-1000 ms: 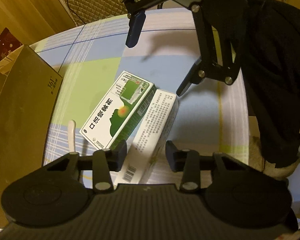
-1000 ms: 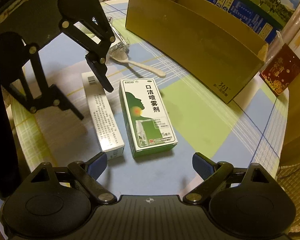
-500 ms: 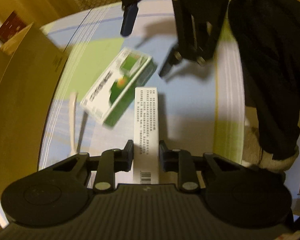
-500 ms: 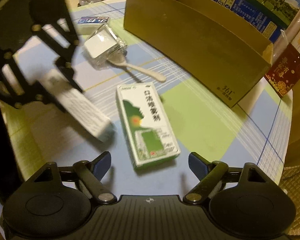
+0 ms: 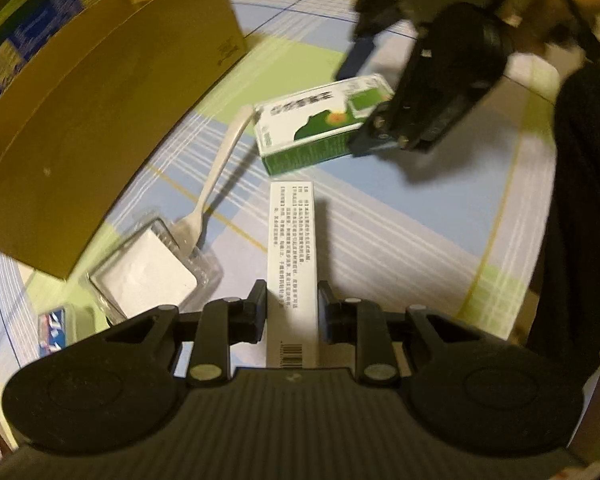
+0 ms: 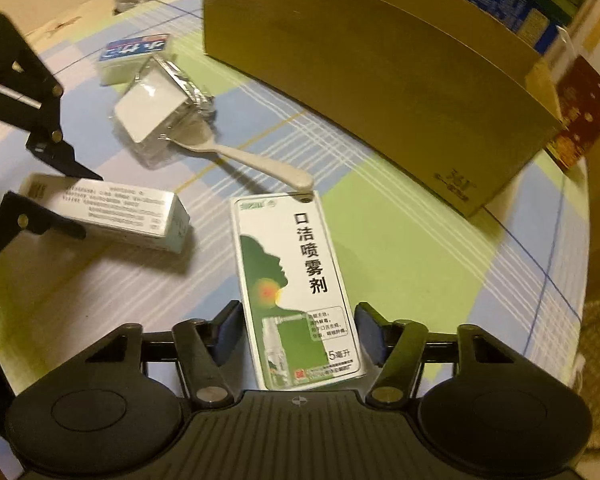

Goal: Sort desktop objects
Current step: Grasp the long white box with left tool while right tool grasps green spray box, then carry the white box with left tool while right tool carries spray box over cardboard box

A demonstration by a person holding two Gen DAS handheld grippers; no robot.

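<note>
My left gripper (image 5: 292, 312) is shut on a long white printed box (image 5: 292, 256) and holds it above the checked tablecloth; the box also shows in the right wrist view (image 6: 112, 210) between the left fingers. My right gripper (image 6: 298, 338) straddles the near end of a green and white spray box (image 6: 296, 292) that lies flat on the cloth. Its fingers (image 6: 228, 332) stand close to the box sides with small gaps. The green box shows in the left wrist view (image 5: 320, 124) with the right gripper over it.
A big open cardboard box (image 6: 380, 68) stands at the table's far side. A white plastic fork (image 6: 244, 156), a clear plastic case with a white pad (image 6: 156, 108) and a small blue and white box (image 6: 134, 54) lie on the tablecloth (image 6: 400, 240).
My left gripper closed on the white box, lifted it and swung it left, away from the green box. My right gripper moved forward over the green box and narrowed around it.
</note>
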